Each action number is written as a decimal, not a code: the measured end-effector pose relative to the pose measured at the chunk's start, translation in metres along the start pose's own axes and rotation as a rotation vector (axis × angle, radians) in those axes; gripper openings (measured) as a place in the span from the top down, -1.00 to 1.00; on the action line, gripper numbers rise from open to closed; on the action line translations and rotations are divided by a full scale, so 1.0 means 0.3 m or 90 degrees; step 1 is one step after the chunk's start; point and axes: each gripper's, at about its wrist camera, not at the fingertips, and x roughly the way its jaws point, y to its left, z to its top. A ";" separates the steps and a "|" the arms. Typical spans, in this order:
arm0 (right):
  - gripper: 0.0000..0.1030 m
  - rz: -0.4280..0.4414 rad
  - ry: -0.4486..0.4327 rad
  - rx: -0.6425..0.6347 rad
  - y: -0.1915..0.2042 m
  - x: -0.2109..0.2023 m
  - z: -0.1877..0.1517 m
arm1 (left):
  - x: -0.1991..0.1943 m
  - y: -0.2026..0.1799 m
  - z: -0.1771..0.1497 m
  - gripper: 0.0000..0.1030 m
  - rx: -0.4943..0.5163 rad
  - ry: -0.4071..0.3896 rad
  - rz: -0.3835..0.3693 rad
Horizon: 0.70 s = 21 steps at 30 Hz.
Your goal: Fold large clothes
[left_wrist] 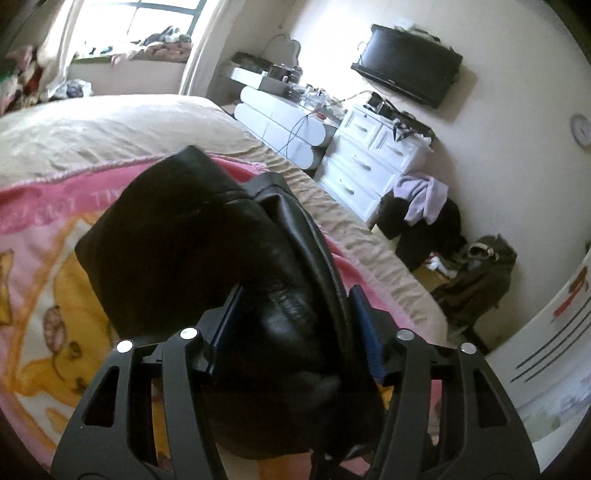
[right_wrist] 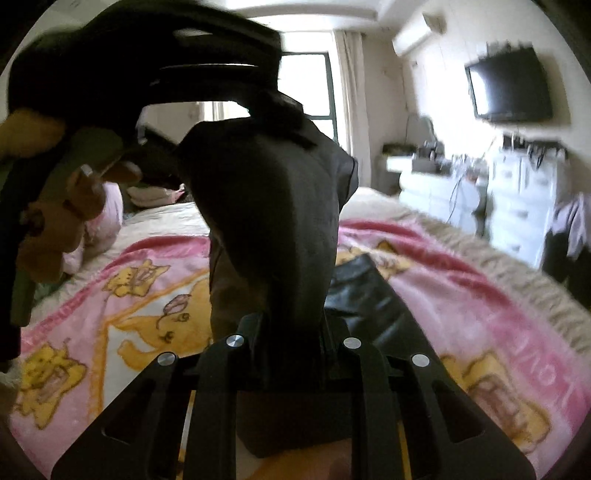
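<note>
The left gripper [left_wrist: 295,325] is clamped on a thick fold of the black garment [left_wrist: 192,236], and the right gripper [right_wrist: 291,332] grips another part, w/ cloth rising up from it. Garment is held above the pink blanket [right_wrist: 461,280] on the bed [left_wrist: 110,125].

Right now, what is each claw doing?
Left gripper: closed on the black leather garment.
Right gripper: closed on the same black garment.

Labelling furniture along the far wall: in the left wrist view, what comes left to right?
Window → rounded white cabinet → white dresser → wall TV → wall clock.
</note>
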 end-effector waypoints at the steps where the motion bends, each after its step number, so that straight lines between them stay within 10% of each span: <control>1: 0.67 0.012 0.009 0.020 -0.025 0.001 0.001 | 0.001 0.017 -0.003 -0.07 -0.016 -0.004 -0.006; 8: 0.63 0.191 0.178 0.411 -0.301 0.160 -0.122 | -0.007 0.141 -0.021 -0.24 -0.117 -0.040 -0.029; 12: 0.48 0.297 0.270 0.634 -0.422 0.249 -0.290 | 0.041 0.254 -0.079 -0.30 -0.167 -0.015 0.045; 18: -0.88 0.255 0.273 0.542 -0.393 0.158 -0.153 | 0.195 0.293 -0.203 -0.31 -0.152 0.079 0.107; 21: -0.89 0.176 0.219 0.445 -0.394 0.092 -0.032 | 0.218 0.250 -0.227 -0.35 -0.088 0.081 0.156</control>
